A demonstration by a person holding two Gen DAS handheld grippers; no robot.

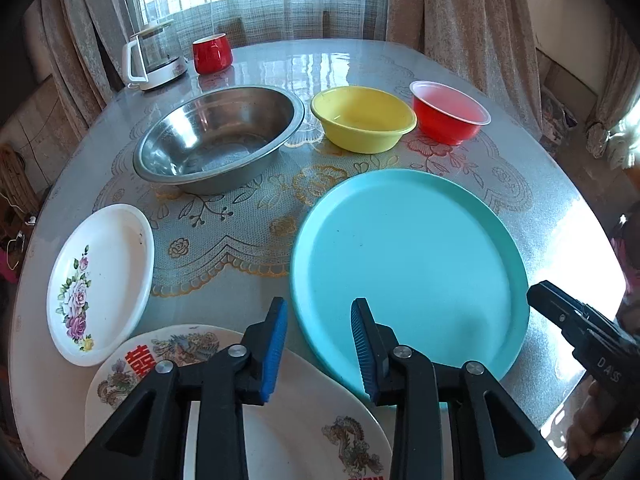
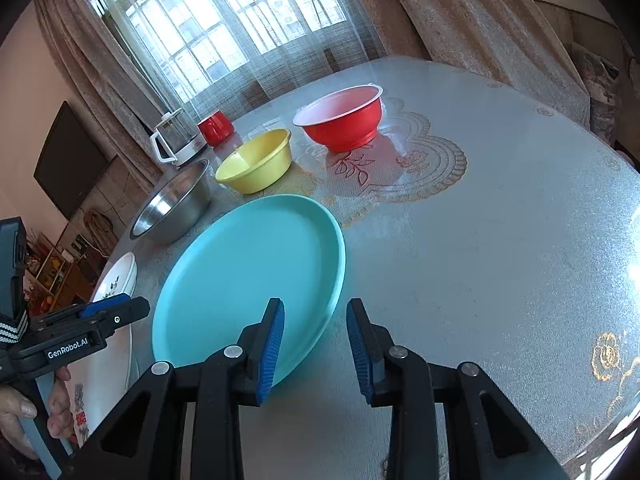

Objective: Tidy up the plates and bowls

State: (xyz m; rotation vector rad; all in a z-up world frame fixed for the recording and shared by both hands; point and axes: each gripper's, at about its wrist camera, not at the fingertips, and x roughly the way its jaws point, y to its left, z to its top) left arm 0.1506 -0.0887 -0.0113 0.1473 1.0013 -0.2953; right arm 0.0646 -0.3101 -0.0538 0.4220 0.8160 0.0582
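Observation:
A large turquoise plate [image 1: 408, 272] lies on the table; it also shows in the right wrist view [image 2: 248, 276]. A steel bowl [image 1: 220, 140], a yellow bowl [image 1: 362, 118] and a red bowl [image 1: 450, 112] stand in a row behind it. A white flowered plate [image 1: 100, 284] lies at the left. A white dragon-print plate [image 1: 304, 412] lies under my left gripper [image 1: 320, 346], which is open and empty. My right gripper [image 2: 316, 346] is open and empty over the turquoise plate's near right rim. The right gripper also shows at the left wrist view's right edge [image 1: 580, 328].
A glass kettle [image 1: 154, 58] and a red mug [image 1: 212, 54] stand at the table's far left. The round table [image 2: 500, 220] has a lace-patterned cover. Curtains and a window lie behind. Bare tabletop spreads right of the turquoise plate.

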